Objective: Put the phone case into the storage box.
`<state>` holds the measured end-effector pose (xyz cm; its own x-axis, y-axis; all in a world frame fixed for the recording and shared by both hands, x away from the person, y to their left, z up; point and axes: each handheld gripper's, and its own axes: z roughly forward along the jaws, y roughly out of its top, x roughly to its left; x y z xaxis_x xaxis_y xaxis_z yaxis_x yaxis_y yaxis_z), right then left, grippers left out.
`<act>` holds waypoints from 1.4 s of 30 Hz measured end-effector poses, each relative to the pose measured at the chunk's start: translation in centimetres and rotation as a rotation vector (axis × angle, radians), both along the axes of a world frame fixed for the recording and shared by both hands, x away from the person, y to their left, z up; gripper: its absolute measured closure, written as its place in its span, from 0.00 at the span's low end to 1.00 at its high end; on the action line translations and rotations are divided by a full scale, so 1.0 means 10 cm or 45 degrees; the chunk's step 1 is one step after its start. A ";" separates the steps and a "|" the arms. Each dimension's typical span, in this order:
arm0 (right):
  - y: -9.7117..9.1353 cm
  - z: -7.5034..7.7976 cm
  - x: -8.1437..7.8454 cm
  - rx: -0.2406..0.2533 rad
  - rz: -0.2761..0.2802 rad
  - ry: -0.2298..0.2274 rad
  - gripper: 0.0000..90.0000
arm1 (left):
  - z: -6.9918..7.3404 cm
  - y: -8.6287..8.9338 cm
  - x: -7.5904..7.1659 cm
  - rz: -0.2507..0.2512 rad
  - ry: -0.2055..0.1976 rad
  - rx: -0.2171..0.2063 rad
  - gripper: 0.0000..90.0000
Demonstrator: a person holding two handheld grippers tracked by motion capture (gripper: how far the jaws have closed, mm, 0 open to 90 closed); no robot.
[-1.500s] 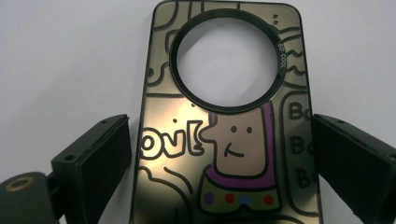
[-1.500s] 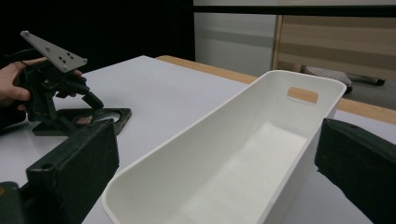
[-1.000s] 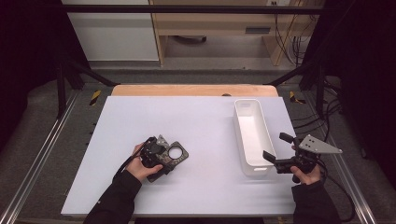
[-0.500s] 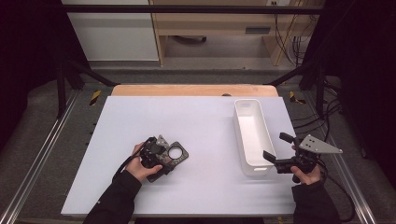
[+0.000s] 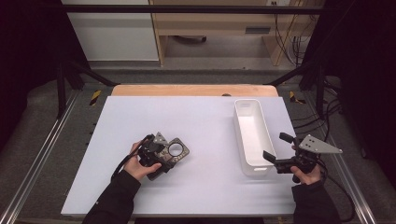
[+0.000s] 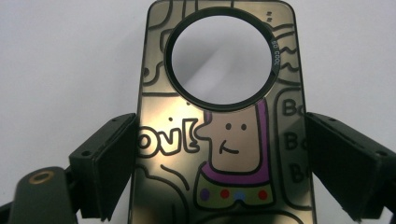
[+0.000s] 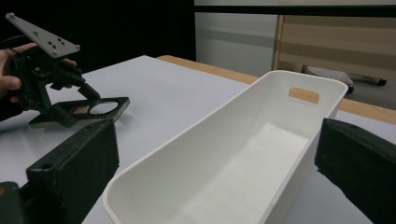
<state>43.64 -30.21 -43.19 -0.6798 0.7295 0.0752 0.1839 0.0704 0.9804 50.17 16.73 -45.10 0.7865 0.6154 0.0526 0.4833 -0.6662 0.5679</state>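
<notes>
Phone case (image 6: 224,135), dark and glossy with cartoon doodles and a round ring opening, flat on the white desk (image 5: 205,121) at about 8 o'clock from desk centre. Clamped along both long edges by fingers (image 6: 109,163) of the left gripper (image 5: 166,151), held in the left hand (image 5: 137,163). White oblong bin (image 5: 252,135) at 3 o'clock, empty inside. Just beside its near end, at 4 o'clock, the right gripper (image 5: 278,149) in the right hand (image 5: 308,175), fingers (image 7: 74,168) spread wide apart, gripping nothing.
</notes>
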 end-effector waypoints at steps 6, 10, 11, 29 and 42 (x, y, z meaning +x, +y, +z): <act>0.00 0.01 0.00 0.008 0.004 -0.005 0.00 | 0.07 -0.02 -0.03 -0.014 -0.015 -0.034 0.13; 0.01 0.00 0.01 0.008 0.012 0.002 0.00 | 0.12 -0.04 -0.06 -0.033 -0.020 -0.052 0.13; 0.01 0.00 0.01 0.004 0.014 0.003 0.00 | 0.15 -0.05 -0.07 -0.042 -0.021 -0.057 0.13; 0.06 -0.02 0.01 -0.022 0.034 0.013 0.00 | 0.30 -0.10 -0.17 -0.086 -0.050 -0.094 0.13; 0.10 0.03 -0.01 -0.031 0.061 -0.004 0.00 | 0.44 -0.16 -0.28 -0.131 -0.094 -0.112 0.13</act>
